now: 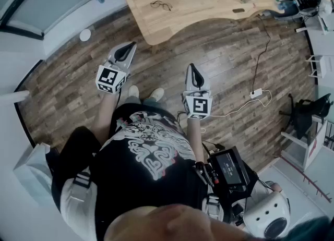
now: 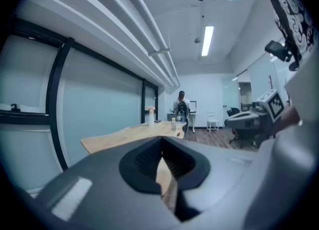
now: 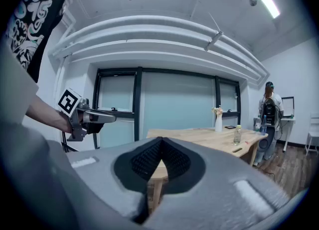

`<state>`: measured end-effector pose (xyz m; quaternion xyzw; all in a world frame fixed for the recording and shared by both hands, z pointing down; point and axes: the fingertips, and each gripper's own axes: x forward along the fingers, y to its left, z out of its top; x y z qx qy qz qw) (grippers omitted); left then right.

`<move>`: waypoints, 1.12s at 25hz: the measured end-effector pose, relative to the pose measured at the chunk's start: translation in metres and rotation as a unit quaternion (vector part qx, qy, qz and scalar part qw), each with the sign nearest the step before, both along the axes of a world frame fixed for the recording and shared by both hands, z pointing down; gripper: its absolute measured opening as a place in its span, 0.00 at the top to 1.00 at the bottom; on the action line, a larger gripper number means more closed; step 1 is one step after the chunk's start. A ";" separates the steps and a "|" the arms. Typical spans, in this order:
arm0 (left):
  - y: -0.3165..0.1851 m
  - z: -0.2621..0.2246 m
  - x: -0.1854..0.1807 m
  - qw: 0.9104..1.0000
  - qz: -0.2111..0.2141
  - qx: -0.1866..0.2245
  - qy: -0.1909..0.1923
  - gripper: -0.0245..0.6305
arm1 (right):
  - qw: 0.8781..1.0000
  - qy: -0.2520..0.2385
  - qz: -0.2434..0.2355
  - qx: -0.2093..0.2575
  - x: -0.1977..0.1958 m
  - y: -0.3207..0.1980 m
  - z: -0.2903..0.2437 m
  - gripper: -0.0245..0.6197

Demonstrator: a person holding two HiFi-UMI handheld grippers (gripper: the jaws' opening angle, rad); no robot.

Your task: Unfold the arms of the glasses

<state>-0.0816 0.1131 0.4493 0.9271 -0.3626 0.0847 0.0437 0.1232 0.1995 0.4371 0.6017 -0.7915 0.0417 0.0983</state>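
Wooden bench [image 1: 209, 0] carried the glasses [image 1: 161, 5], well ahead of the fingers. Both left gripper [image 1: 124, 53] and right gripper [image 1: 194, 75] had fingers pressed together, empty. Risk: closed tips could skid the thin frame away.

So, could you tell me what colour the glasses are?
Dark; the glasses show best in the head view.

Wooden table [image 1: 209, 0] across the top of the head view. Glasses [image 1: 161, 5] lie on its left part, well apart from a vase [image 3: 218, 121] and bottle [image 3: 237, 135] standing near its right end.
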 end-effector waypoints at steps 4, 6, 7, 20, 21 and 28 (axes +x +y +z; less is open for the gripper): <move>0.000 -0.002 0.002 1.000 0.001 0.009 0.000 0.98 | 1.000 -0.004 -0.004 0.000 -0.007 0.001 0.003 0.96; -0.001 -0.004 0.006 1.000 0.001 0.013 0.003 0.98 | 1.000 -0.002 -0.009 0.000 -0.007 -0.001 0.004 0.96; -0.001 -0.005 0.008 1.000 0.001 0.016 0.004 0.98 | 1.000 -0.001 -0.012 0.000 -0.006 -0.003 0.004 0.96; -0.003 0.003 0.013 0.998 0.012 -0.036 0.045 0.98 | 0.995 -0.066 -0.069 0.026 -0.018 -0.017 -0.007 0.96; -0.003 0.005 0.014 0.998 0.010 -0.041 0.048 0.98 | 0.993 -0.080 -0.078 0.025 -0.020 -0.018 -0.008 0.96; -0.002 0.010 0.016 0.999 -0.006 -0.035 0.011 0.98 | 0.990 -0.089 -0.105 0.020 -0.027 -0.019 -0.007 0.96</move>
